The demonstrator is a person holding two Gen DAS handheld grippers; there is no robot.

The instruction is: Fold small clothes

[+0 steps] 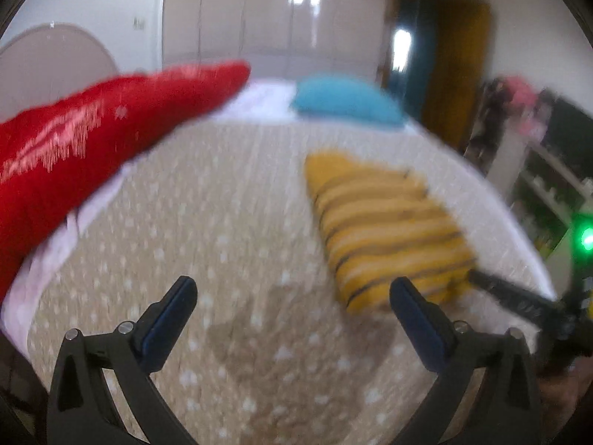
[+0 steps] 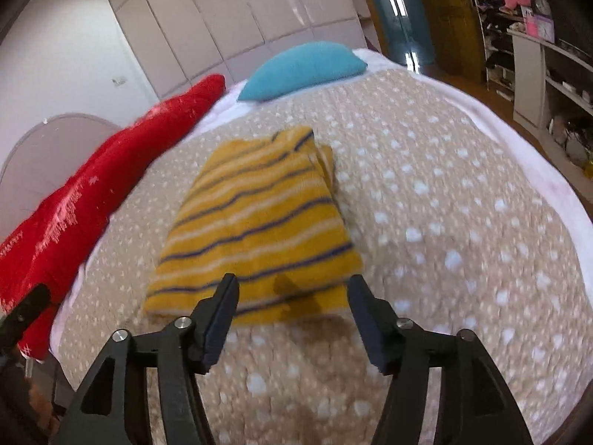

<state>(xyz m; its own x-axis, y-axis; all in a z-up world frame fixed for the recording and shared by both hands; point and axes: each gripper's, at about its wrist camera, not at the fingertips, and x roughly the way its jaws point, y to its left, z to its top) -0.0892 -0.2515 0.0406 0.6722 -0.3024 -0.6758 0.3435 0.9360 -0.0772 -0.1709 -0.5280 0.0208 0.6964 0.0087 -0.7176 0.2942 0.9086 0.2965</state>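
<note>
Right wrist alone shows folded striped garment [image 2: 255,222] whole; both tongs [image 1: 292,298] [image 2: 292,296] gape empty

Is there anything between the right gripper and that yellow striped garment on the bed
Nothing visible. The right gripper is open, its fingertips right at the near edge of the yellow striped garment, with only the spotted blanket around it.

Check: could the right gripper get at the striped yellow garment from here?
Probably yes: the right gripper is open just short of the yellow striped garment's near edge, with only bare bedspread between.
</note>
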